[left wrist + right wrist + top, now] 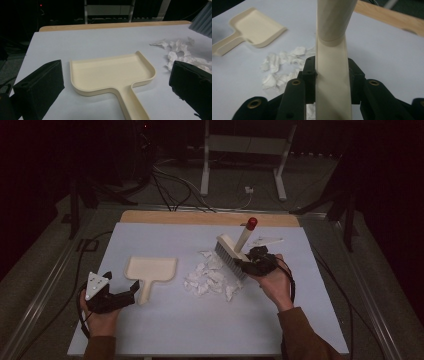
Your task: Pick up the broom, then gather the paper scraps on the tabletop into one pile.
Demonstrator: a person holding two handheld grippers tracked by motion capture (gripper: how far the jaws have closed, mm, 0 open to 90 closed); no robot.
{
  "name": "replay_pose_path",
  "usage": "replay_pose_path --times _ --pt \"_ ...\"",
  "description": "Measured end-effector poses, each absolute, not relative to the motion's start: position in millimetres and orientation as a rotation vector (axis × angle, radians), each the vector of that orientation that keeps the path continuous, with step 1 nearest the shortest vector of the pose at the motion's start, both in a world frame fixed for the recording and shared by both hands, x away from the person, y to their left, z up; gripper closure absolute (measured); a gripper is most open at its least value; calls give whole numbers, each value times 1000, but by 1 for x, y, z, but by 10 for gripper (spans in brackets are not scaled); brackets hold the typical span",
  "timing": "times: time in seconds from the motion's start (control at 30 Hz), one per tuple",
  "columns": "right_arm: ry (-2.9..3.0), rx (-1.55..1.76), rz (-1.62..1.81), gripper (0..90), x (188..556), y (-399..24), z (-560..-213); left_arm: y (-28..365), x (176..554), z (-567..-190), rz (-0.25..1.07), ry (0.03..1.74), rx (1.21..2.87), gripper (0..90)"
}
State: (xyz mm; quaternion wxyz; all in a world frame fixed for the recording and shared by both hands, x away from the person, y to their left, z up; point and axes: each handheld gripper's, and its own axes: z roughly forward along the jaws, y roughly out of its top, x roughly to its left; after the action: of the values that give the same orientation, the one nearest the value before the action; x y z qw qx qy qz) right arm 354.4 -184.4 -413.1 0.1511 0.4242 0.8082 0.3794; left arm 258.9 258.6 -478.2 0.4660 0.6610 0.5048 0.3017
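Here, your right gripper [248, 264] pinches the brush [231, 251] by its cream handle; the right gripper view shows both jaws pressed flat against the handle's sides, a hold that lets you steer the bristles without the head twisting. The brush stands tilted on the blue-grey table [170, 330], red-capped end up and away from you, bristles down at the far right edge of the paper scraps [210, 278], seemingly set to push them left. The dustpan [150, 270] lies flat just left of the heap, its open lip on the far side and its handle pointing back toward you, so it looks as if it must be turned or moved before scraps can be swept in. Your left gripper [125, 292] hangs just short of that handle with jaws spread wide and nothing between them; in the left gripper view the handle runs up the gap, which suggests a grasp is being lined up. No brand, label or writing can be read on the brush, the dustpan or either gripper.
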Motion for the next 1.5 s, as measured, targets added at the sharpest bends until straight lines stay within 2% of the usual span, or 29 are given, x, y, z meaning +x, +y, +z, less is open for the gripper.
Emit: replay_pose_path --times 0.37,1.1,1.5 --pt "2207 1295 883 681 349 -186 -416 258 258 -479 740 1241 1619 4" --pt "2125 1493 759 681 350 -219 -442 257 257 -481 744 1247 1620 4" --pt "2137 1506 729 681 350 -208 -455 256 257 -482 744 1248 1622 4"
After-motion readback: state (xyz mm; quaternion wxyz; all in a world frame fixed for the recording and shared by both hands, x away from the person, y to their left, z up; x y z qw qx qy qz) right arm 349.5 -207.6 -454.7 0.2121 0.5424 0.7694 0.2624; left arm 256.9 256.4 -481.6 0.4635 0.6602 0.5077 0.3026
